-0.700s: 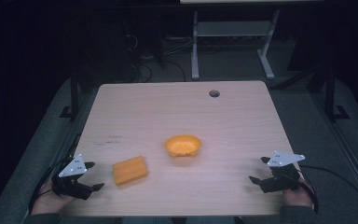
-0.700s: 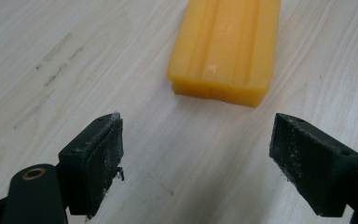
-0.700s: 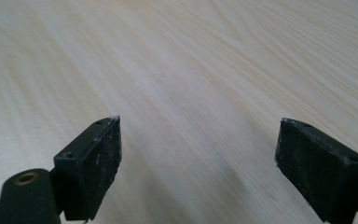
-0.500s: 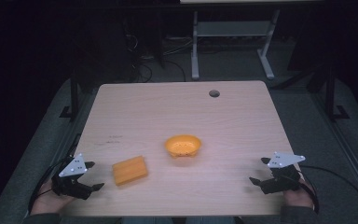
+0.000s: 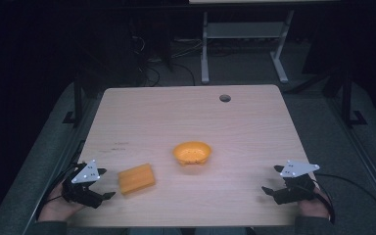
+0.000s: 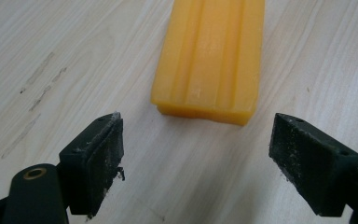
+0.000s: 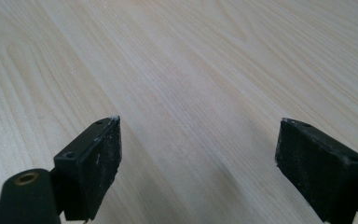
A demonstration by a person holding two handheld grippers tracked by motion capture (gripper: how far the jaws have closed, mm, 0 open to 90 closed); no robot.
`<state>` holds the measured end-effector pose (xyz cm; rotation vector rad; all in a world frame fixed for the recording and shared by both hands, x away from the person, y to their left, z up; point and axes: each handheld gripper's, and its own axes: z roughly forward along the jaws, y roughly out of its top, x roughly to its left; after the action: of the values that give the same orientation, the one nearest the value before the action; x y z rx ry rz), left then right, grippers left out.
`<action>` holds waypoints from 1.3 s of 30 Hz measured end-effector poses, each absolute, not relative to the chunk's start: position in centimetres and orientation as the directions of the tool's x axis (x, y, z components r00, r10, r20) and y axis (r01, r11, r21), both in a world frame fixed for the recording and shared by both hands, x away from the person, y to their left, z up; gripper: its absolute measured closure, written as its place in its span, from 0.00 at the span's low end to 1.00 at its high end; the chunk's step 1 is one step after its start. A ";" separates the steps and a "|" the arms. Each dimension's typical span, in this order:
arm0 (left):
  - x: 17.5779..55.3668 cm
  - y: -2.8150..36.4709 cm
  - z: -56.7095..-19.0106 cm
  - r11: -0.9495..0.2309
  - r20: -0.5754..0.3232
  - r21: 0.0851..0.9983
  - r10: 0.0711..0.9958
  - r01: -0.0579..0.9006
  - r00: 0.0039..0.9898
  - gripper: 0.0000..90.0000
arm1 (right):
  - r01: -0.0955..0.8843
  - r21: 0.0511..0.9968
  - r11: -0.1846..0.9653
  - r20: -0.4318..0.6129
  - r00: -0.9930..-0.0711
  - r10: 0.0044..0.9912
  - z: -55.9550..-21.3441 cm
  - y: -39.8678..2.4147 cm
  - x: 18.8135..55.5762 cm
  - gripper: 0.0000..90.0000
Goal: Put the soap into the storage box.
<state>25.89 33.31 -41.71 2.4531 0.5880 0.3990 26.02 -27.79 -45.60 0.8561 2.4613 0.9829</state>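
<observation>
- Just ahead of your left gripper (image 6: pixel 196 154), spread wide, lies the orange block (image 6: pixel 212 56) on the desk (image 5: pixel 186 117).
- Your right gripper (image 7: pixel 198 158) gapes, holding nothing.

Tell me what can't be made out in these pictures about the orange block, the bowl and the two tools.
- Orange block: its far end is cut off by the top edge of the left gripper view.
- Orange bowl: in the high view it is too small to tell whether the dark specks inside are holes or contents.
- Left tool and right tool: in the high view, low light blurs their jaw tips.
- Person's hand: cut off by the bottom edge.
</observation>
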 end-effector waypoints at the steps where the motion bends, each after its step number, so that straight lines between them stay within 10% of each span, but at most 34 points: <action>1: 26.0 33.2 -41.7 -0.740 0.148 0.594 0.485 0.315 0.862 0.19 | 0.401 0.712 0.577 -0.102 -0.754 0.649 -45.6 -27.8 26.0 0.16; 39: 26.1 32.7 -42.0 -0.747 0.142 0.592 0.466 0.303 0.873 0.19 | 0.390 0.722 0.571 -0.110 -0.750 0.652 -45.3 -27.9 26.0 0.16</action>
<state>26.08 32.74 -41.95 2.4668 0.5556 0.3779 25.97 -27.92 -45.30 0.8469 2.4416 0.9919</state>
